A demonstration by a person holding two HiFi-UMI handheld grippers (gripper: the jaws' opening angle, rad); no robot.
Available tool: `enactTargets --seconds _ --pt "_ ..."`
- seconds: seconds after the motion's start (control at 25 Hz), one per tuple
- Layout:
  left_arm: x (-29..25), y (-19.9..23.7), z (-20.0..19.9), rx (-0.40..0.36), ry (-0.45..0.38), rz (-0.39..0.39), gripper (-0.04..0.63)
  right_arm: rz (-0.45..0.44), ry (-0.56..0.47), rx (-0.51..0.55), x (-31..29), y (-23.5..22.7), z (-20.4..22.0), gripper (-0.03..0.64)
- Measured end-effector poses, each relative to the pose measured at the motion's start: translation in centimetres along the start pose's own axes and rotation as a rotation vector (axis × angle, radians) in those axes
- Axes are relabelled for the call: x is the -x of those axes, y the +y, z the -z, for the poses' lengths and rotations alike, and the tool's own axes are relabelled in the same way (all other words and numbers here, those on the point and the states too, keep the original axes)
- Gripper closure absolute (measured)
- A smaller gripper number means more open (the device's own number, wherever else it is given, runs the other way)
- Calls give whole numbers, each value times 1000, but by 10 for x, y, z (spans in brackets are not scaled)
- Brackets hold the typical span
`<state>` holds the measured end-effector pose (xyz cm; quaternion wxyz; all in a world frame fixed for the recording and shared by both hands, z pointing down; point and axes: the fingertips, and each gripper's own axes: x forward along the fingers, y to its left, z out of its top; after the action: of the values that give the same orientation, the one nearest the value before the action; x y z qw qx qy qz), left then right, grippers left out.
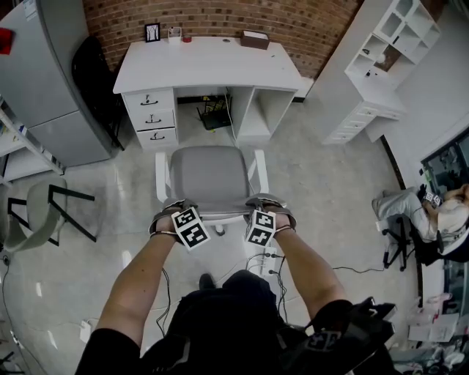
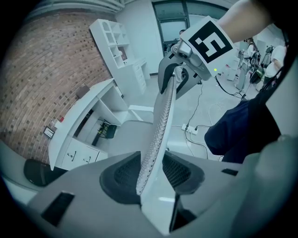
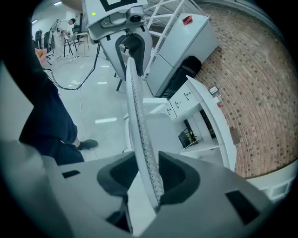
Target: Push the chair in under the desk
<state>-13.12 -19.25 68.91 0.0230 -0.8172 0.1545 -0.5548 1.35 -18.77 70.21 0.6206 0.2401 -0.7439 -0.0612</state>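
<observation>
Jaws on the chair backrest (image 1: 220, 214)

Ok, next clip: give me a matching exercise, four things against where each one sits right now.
Things:
1. chair
2. picture frame
3. black device
4. left hand-held gripper

Places or states:
A. in the opening under the desk
B. closed on the backrest
C. on the floor, in front of the desk
D. on top of the desk, by the brick wall

Pairs: 1-C, 2-D, 3-A, 4-B.
</observation>
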Motion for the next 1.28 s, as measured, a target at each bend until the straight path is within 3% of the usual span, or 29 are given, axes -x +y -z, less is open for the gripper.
enactTargets --seconds 0.24,1.28 --pt "-5 12 -5 12 17 25 444 -7 8 -12 -7 -14 1 479" --pt "-47 113 -34 75 50 -7 437 -29 -29 60 -58 -119 -4 486"
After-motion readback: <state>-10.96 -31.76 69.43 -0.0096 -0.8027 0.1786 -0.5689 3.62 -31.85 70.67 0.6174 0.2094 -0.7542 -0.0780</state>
